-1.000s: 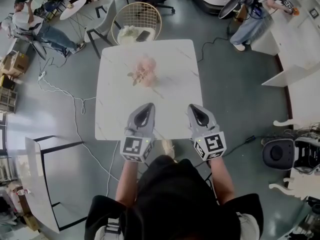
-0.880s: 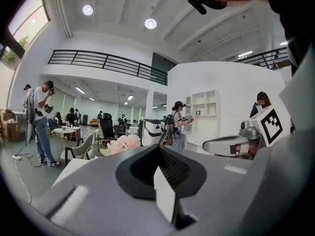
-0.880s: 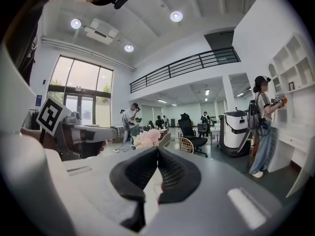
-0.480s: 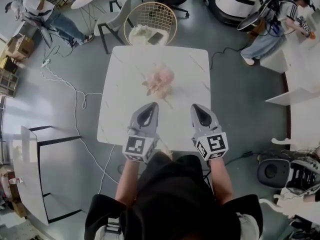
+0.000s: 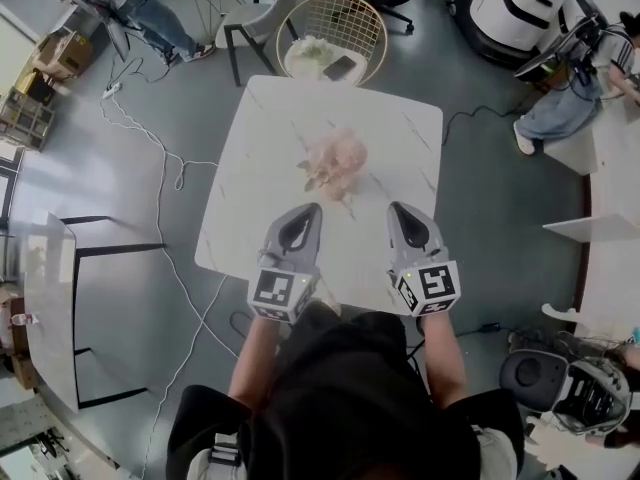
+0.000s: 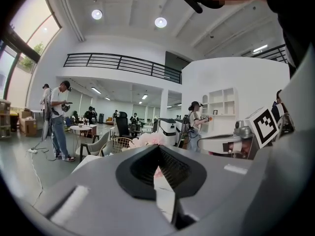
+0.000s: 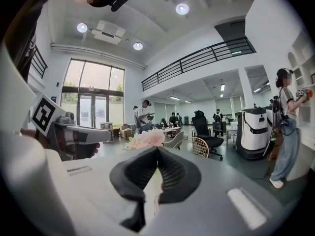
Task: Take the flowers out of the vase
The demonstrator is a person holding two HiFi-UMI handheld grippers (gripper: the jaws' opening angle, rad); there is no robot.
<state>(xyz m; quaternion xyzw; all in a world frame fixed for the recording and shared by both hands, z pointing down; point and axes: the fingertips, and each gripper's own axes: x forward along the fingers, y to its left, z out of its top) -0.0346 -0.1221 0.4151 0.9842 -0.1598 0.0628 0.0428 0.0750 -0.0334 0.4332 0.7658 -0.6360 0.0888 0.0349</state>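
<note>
- Pink flowers (image 5: pixel 335 158) prob light, soft, crushable; I'd take hold low, under the blooms; vase hidden beneath.
- My left gripper (image 5: pixel 311 208) & right gripper (image 5: pixel 398 208): jaws together, empty.

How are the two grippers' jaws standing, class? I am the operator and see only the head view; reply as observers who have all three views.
Observer: In the left gripper view, the left gripper has its jaws shut, tips meeting, with nothing between them.
Operator: And the right one?
Observer: The right gripper view shows the right gripper shut too, and empty.
Operator: Is either one touching the flowers?
Observer: No. In the right gripper view the pink flowers stand past the jaw tips, apart from them.
</note>
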